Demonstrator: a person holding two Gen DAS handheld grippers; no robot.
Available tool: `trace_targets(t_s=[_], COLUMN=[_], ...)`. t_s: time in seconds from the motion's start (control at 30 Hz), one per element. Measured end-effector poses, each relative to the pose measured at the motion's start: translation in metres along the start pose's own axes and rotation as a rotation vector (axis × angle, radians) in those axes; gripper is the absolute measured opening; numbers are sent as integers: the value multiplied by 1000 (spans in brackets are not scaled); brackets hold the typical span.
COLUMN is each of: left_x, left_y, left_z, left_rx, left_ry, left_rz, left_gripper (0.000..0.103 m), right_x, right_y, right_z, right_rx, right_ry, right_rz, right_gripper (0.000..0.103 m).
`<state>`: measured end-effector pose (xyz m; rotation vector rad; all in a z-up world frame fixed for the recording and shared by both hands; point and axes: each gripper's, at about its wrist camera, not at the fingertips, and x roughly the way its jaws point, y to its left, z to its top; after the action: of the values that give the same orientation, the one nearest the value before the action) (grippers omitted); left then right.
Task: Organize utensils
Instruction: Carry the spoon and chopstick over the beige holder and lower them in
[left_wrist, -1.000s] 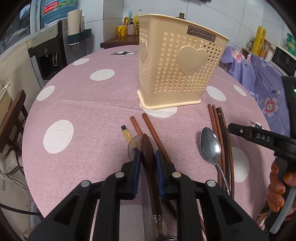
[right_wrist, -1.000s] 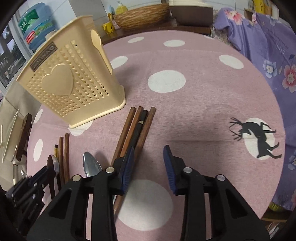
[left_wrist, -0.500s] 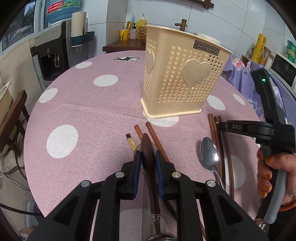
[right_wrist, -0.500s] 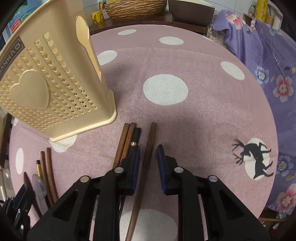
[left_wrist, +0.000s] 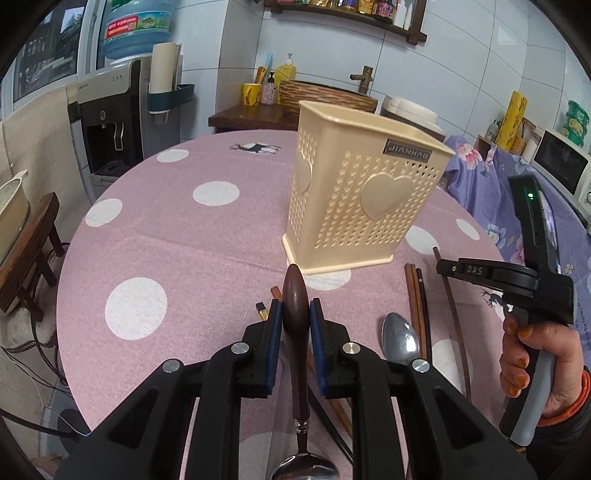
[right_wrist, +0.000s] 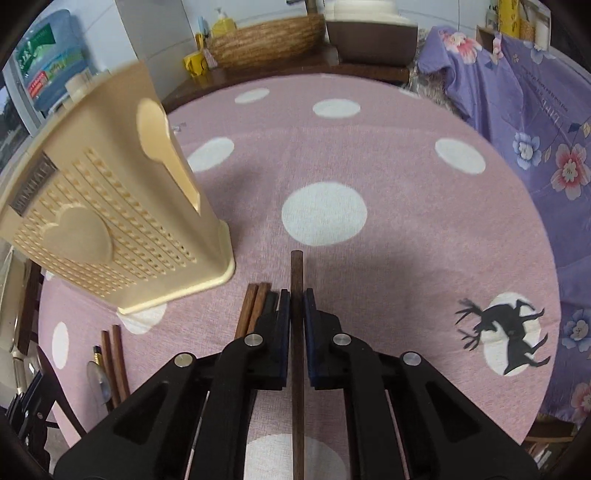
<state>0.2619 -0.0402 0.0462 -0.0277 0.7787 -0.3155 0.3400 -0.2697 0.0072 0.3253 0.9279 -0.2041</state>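
Observation:
In the left wrist view my left gripper (left_wrist: 295, 314) is shut on the dark wooden handle of a spoon (left_wrist: 295, 295), held above the pink dotted tablecloth (left_wrist: 184, 251) with its metal bowl toward the camera. The cream perforated utensil holder (left_wrist: 365, 199) stands just beyond it. A metal spoon (left_wrist: 400, 339) and several chopsticks (left_wrist: 415, 295) lie to the right. In the right wrist view my right gripper (right_wrist: 296, 302) has its jaws closing tight, pads pressing on a single brown chopstick (right_wrist: 296, 269). The holder (right_wrist: 110, 229) stands to its left, with more chopsticks (right_wrist: 255, 306) on the cloth beside it.
Two more chopsticks (right_wrist: 114, 354) lie at the near left of the table. A wooden stool (left_wrist: 33, 251) and a water dispenser (left_wrist: 107, 122) stand off the table's left edge. A purple floral cloth (right_wrist: 535, 129) covers furniture to the right. A hand (left_wrist: 532, 354) holds the right gripper's handle.
The right gripper's jaws have shut on one chopstick and drawn it away from the bundle. The left gripper has risen with the wooden-handled spoon, tilting toward the holder.

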Motion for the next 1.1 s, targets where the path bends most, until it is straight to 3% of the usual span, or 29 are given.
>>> trace_targets(t_s=[0.5,1.1], left_x=[-43,-66], left_y=[1,-10], left_z=[23,46], left_rx=[-26,3], left_ry=[-105,-192], left_rz=[-50,-43], left_gripper=[16,16], right_x=[-130,-182], right_y=[-14,-8], right_z=[7,12], right_rx=[-97,-167], right_ry=[-319,-395], right_rz=[150,204], right_gripper=[8,8])
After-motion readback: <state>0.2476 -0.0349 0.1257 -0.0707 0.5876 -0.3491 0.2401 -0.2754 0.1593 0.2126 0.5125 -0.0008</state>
